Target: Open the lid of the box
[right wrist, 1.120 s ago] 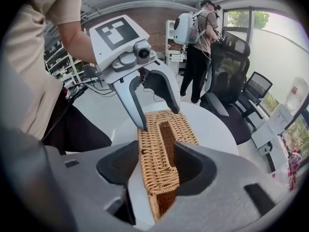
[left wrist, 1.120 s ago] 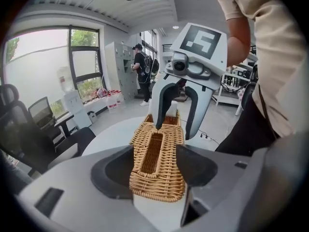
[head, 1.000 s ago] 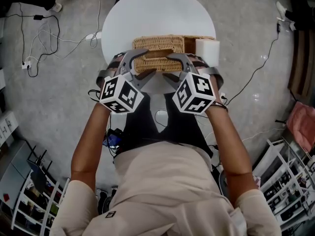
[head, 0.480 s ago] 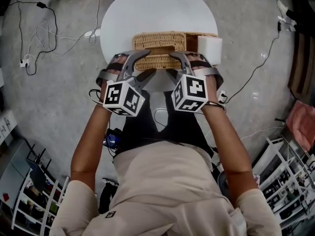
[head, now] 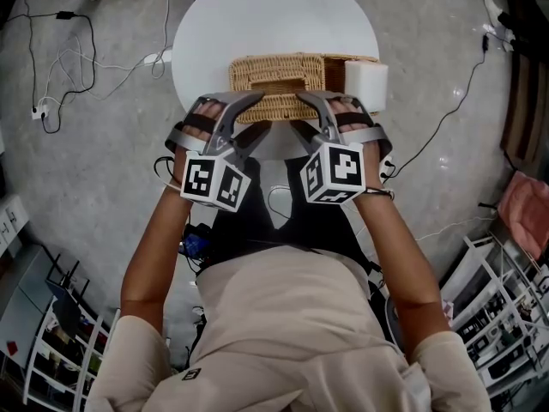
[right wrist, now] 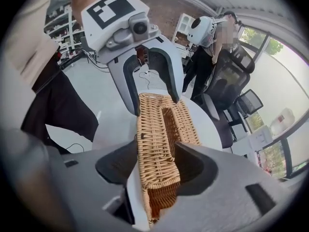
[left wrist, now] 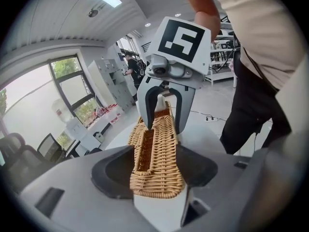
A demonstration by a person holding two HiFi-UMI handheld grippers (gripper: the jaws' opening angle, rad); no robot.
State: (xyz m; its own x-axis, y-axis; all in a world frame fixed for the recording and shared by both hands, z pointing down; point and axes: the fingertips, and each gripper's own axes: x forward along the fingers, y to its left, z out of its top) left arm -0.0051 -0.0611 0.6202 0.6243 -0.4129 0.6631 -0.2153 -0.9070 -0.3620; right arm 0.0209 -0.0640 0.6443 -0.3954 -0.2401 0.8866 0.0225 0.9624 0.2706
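On the round white table [head: 274,15] stands a woven wicker box [head: 350,59], and its wicker lid [head: 276,75] has a long slot in the top. My left gripper [head: 251,112] is shut on the left end of the lid's near edge. My right gripper [head: 302,112] is shut on the right end. In the left gripper view the lid [left wrist: 155,163] runs away between my jaws [left wrist: 154,170] to the right gripper [left wrist: 161,110] at its far end. The right gripper view mirrors this: the lid [right wrist: 157,144] is clamped in the right gripper [right wrist: 157,170], with the left gripper [right wrist: 150,88] beyond.
A white block [head: 366,87] sits against the box's right end. Cables [head: 64,58] trail over the grey floor to the left of the table, and shelving [head: 506,316] stands at the lower right. A person [right wrist: 207,42] stands by office chairs [right wrist: 227,81] past the table.
Both grippers have kept their hold on the lid. The two marker cubes have swung down towards the person's body, and the jaws now point more steeply at the lid's near edge.
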